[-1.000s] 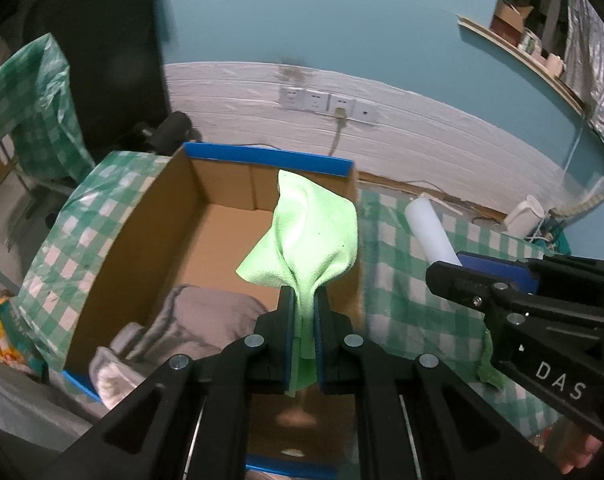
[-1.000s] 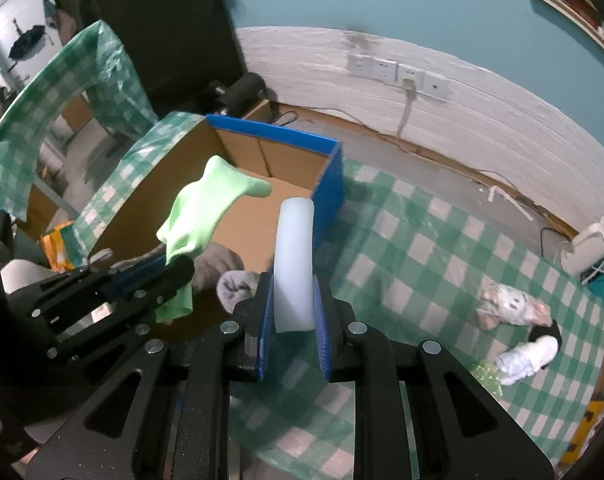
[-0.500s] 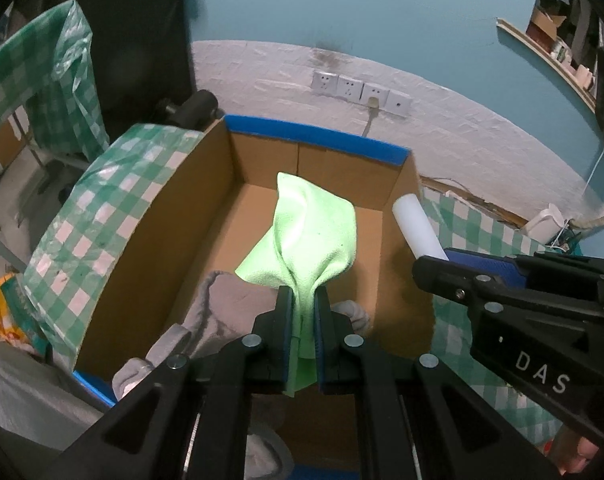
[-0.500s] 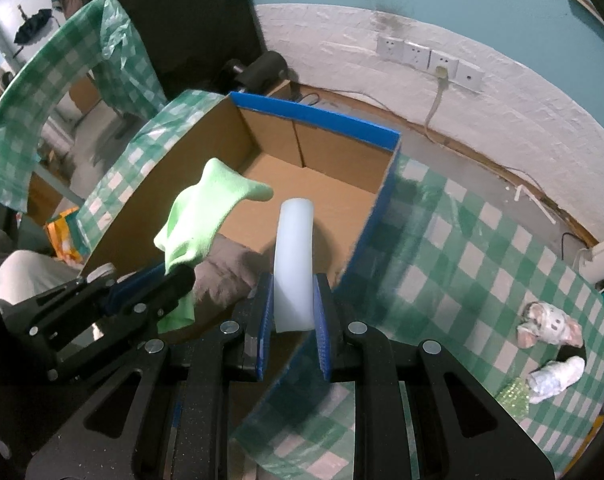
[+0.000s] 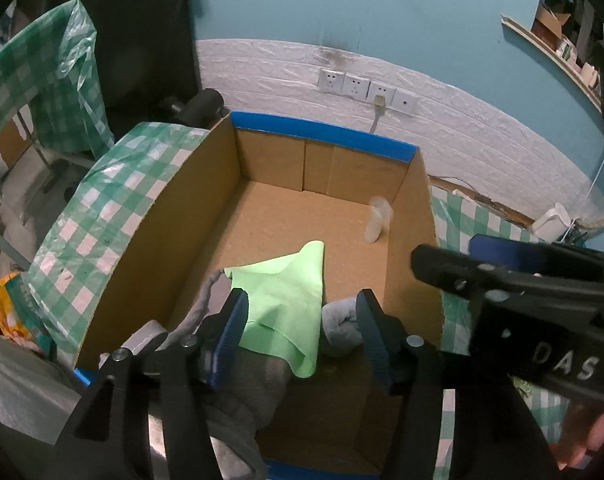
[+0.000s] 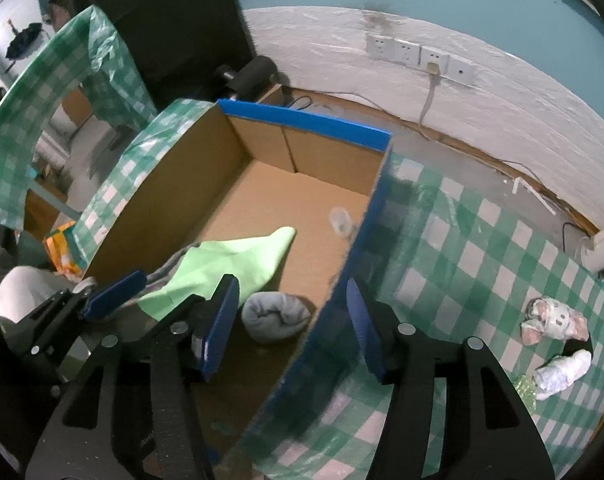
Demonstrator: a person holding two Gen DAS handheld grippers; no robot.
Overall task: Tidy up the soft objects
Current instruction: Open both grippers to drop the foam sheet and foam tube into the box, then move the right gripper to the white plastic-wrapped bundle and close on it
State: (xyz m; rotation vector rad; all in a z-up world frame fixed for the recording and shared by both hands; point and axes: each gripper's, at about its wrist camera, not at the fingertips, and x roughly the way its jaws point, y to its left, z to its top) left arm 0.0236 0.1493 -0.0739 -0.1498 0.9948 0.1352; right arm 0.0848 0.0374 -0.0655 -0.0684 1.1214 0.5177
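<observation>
A cardboard box (image 5: 321, 132) (image 6: 302, 120) with a blue rim lies below both grippers. A light green cloth (image 5: 286, 304) (image 6: 230, 264) lies loose in it, on grey clothing (image 5: 242, 380). My left gripper (image 5: 303, 336) hangs above the cloth with its jaws opening and nothing pressed between them. A white foam roll (image 5: 377, 220) (image 6: 339, 220), blurred, is down inside the box by its right wall. My right gripper (image 6: 294, 324) is over that wall, its jaws opening and empty. A rolled grey sock (image 6: 276, 316) (image 5: 341, 326) sits on the box floor.
A green checked tablecloth (image 6: 461, 248) covers the surface right of the box. Two small white soft bundles (image 6: 553, 318) (image 6: 561, 370) lie on it at the far right. A white brick-pattern wall with sockets (image 5: 365, 88) stands behind. A checked plastic sheet (image 5: 42, 80) hangs at the left.
Both grippers went from shut to open. The green cloth dropped from the left gripper onto the grey clothing. The white roll left the right gripper and fell into the box.
</observation>
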